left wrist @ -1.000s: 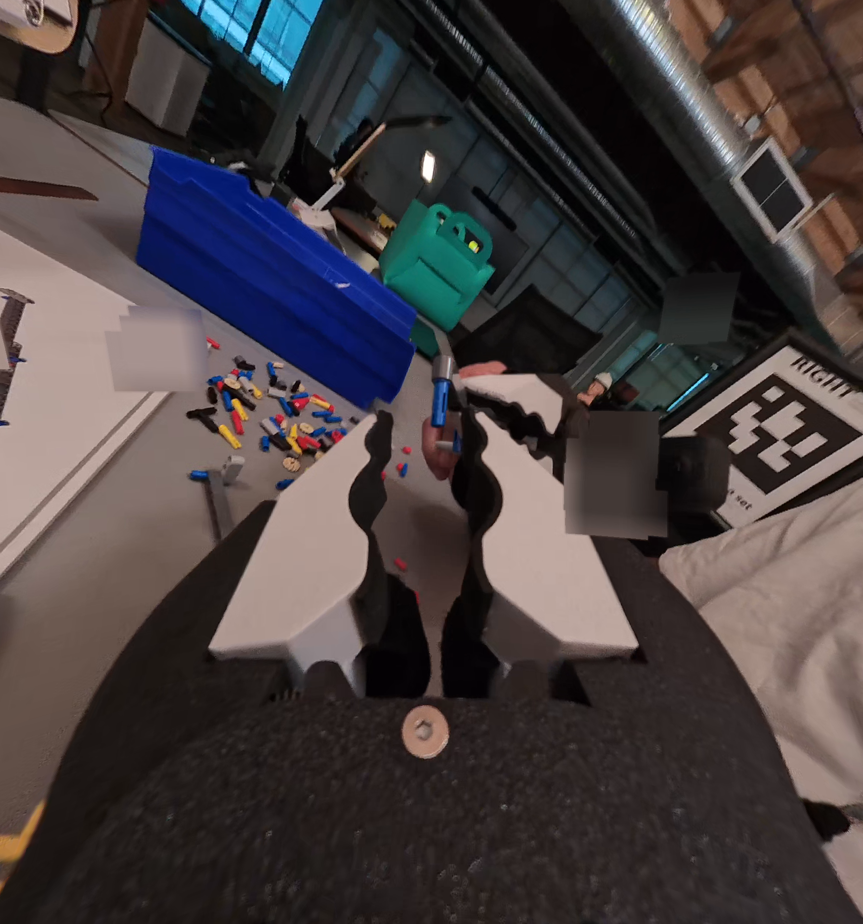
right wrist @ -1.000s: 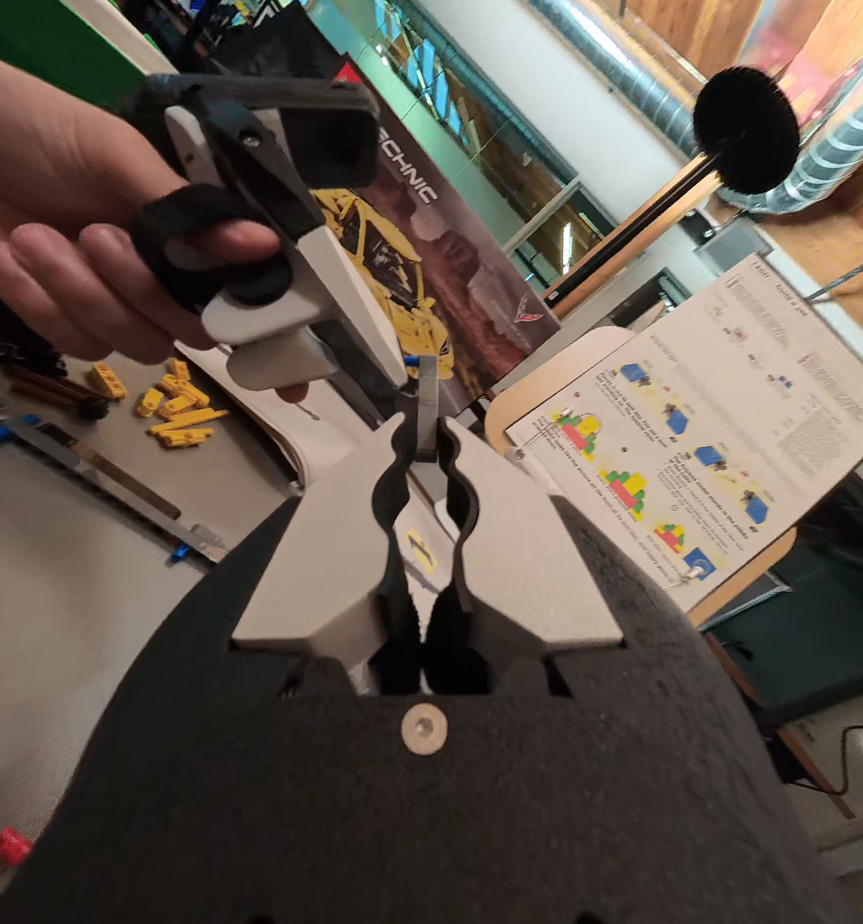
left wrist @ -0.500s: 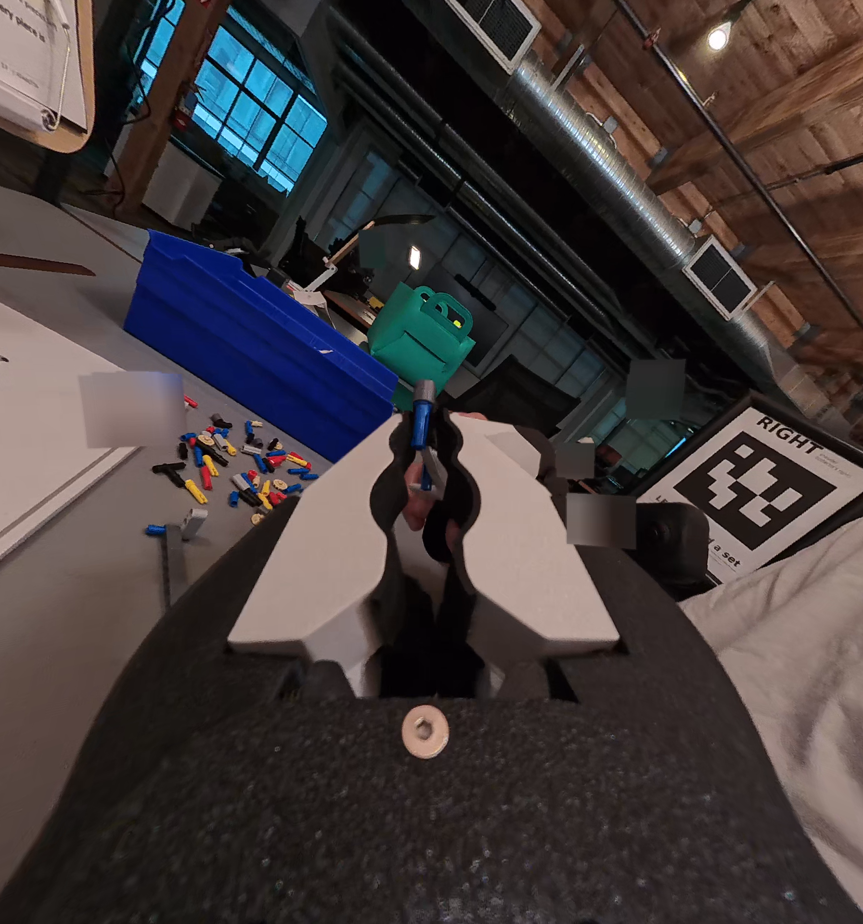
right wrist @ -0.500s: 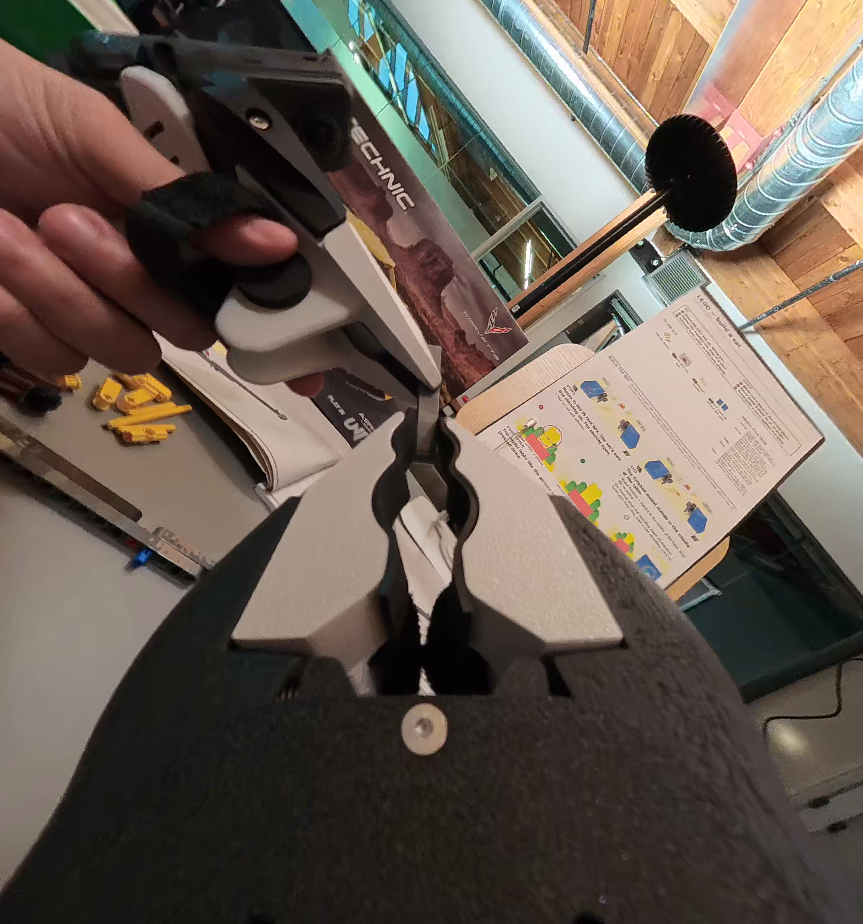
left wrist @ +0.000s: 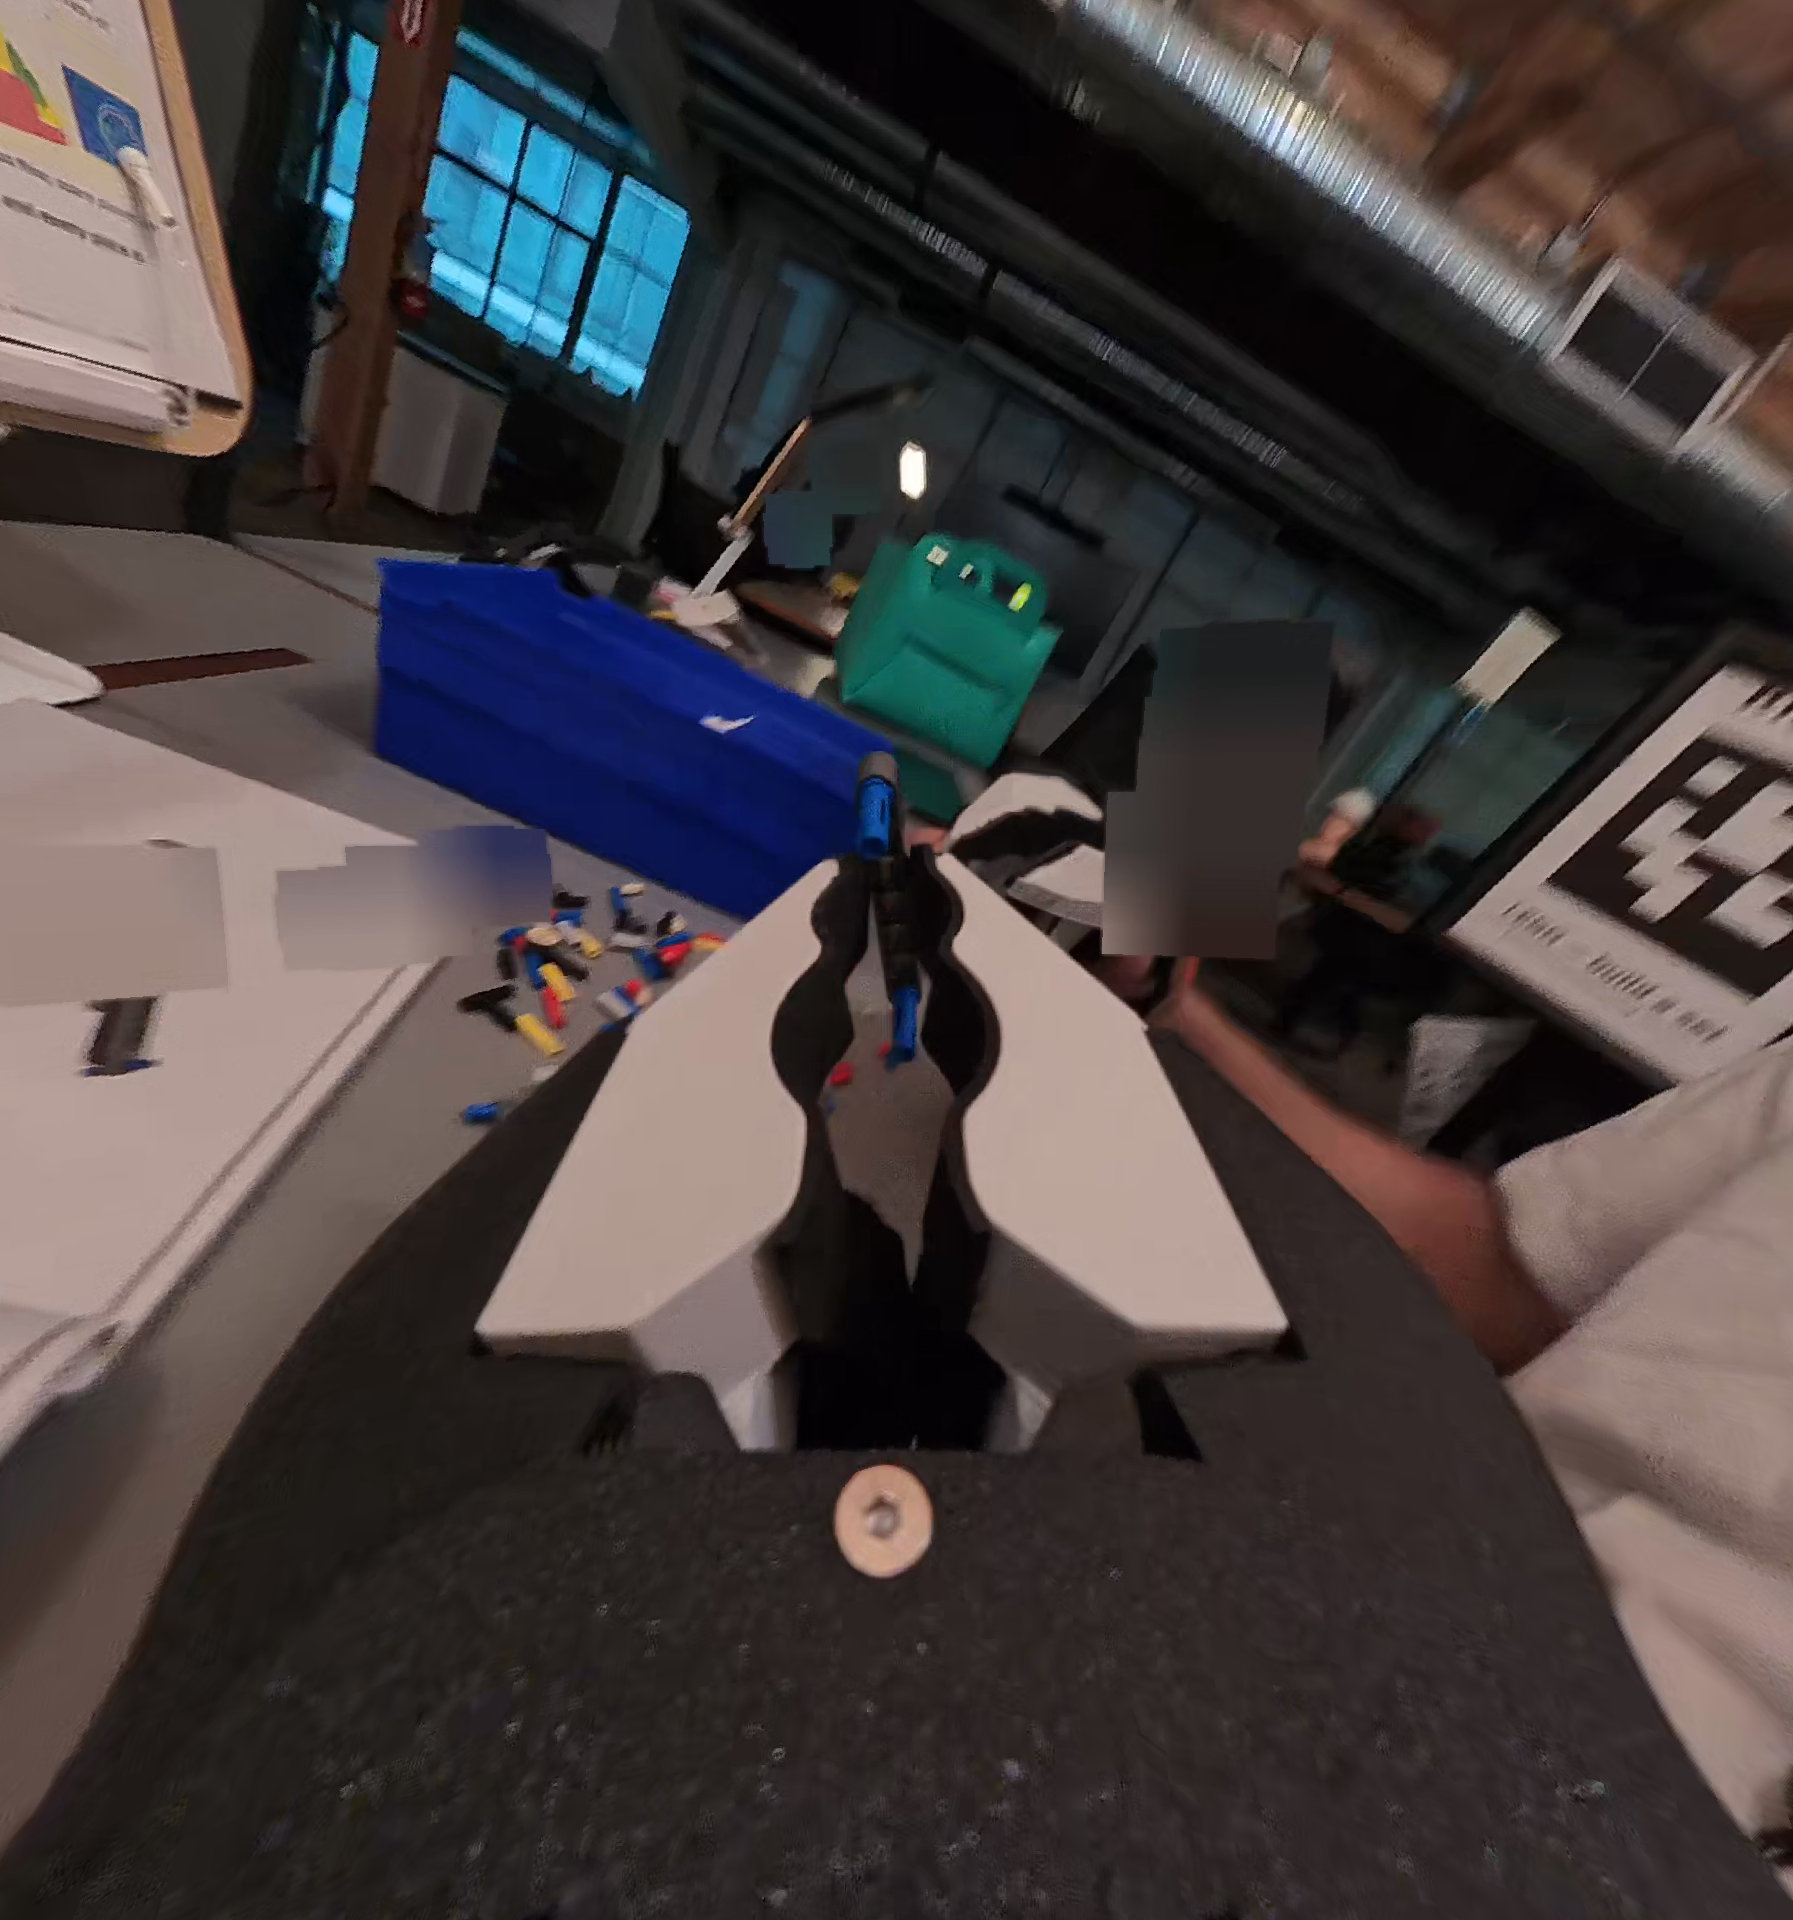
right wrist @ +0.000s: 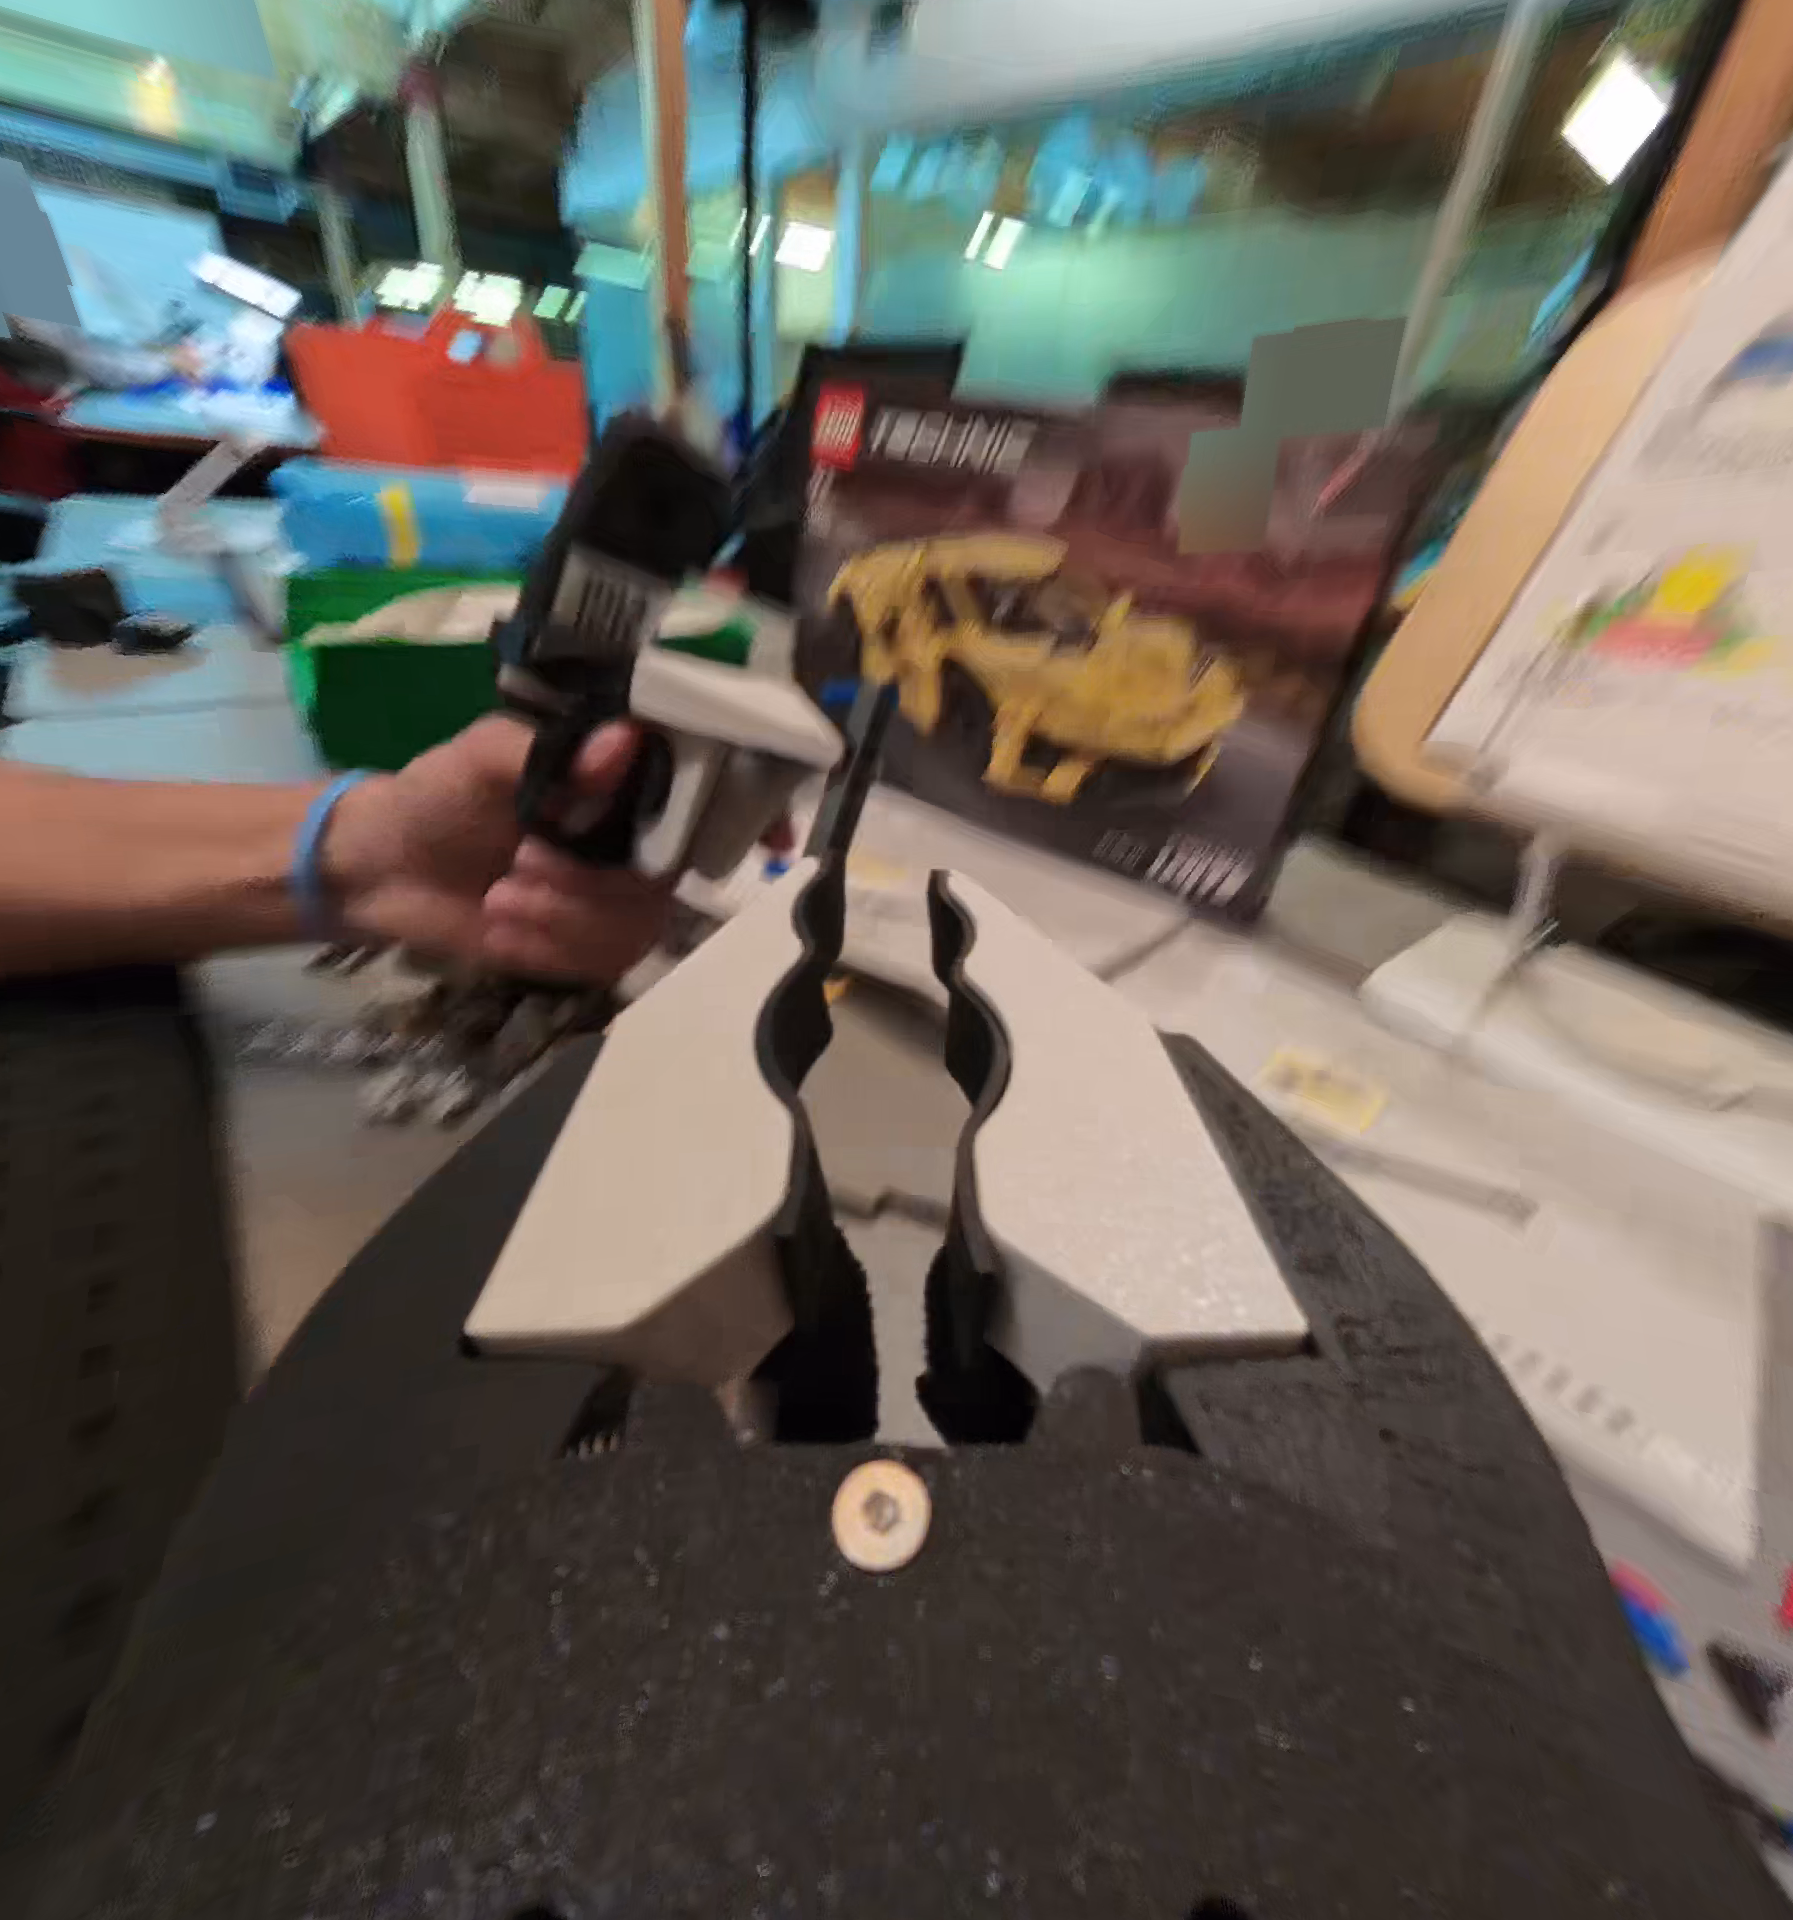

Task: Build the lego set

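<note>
Grey plastic, long and thin, made up the beam [left wrist: 887, 914] pinched edge-on between the fingertips of the left gripper [left wrist: 887, 883], with blue pins showing above and below the pinch point at the centre of the left wrist frame. In the right wrist view the same beam [right wrist: 856, 774] appeared as a dark strip standing out of the left gripper [right wrist: 840, 743] at centre left, tilted slightly, with a blue tip at its upper end. The right gripper [right wrist: 876, 894] stood spread, its jaws apart with nothing between them, just beside the lower end of the beam; whether one finger touched it could not be told through the blur. The main risk, as judged here, was rotation or slip of the beam: it was held on a narrow edge by a small contact area, so any sideways push from the right gripper could pivot it or drop it. A second risk was a pin working loose under such a push. Loose small parts [left wrist: 580, 966] in blue, yellow, red and black lay scattered on the grey table [left wrist: 279, 1174] at middle left, in front of a blue bin [left wrist: 580, 717]. The set box [right wrist: 1079, 644] stood upright at centre right of the right wrist frame, beside an instruction sheet [right wrist: 1650, 623].
</note>
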Demonstrator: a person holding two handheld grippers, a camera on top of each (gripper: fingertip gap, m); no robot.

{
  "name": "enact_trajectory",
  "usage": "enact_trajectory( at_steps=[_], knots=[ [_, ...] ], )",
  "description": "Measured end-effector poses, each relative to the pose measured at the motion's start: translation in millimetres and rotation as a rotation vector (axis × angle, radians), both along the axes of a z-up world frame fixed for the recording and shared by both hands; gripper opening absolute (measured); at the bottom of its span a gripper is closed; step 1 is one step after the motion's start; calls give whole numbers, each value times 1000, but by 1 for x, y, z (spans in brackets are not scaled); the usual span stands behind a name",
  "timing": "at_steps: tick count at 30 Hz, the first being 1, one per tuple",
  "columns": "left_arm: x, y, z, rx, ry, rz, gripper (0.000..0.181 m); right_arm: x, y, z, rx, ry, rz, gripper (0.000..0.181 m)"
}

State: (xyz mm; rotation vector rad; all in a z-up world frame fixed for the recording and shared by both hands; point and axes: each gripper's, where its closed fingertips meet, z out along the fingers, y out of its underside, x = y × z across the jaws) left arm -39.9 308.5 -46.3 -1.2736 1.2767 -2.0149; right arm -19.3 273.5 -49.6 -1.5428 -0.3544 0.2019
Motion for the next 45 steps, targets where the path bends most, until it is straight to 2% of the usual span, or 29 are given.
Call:
enact_trajectory(
  at_steps=[2,4,5,9,13,16,19,23,31,40,42,45],
  knots=[
    [2,5,-17,203,71,59,6,-3,-19,-49,-369,21,173,24],
    [3,9,-32,342,143,95,6,-3,-42,-90,-645,-18,245,25],
    [4,10,-37,367,168,100,6,-3,-50,-100,-694,-24,249,26],
    [8,6,-48,346,211,80,6,21,-72,-135,-810,-275,85,26],
    [10,-1,-54,360,222,47,6,-9,-79,-135,-774,-186,212,24],
    [10,-5,-58,358,237,33,6,-20,-75,-144,-717,-318,164,24],
    [7,-16,-60,360,247,-41,6,-19,-70,-145,-615,-433,153,13],
    [1,-34,-69,388,272,-142,6,-20,-71,-152,-642,-401,298,15],
    [-8,-56,-84,455,308,-252,6,-21,-66,-164,-645,-448,449,13],
    [-9,-60,-92,401,361,-297,6,-24,-60,-163,-596,-482,437,4],
    [-9,-62,-86,339,343,-312,6,-21,-48,-144,-513,-497,349,3],
    [-10,-61,-67,220,268,-337,6,-25,-36,-88,-363,-465,255,3]
  ],
)
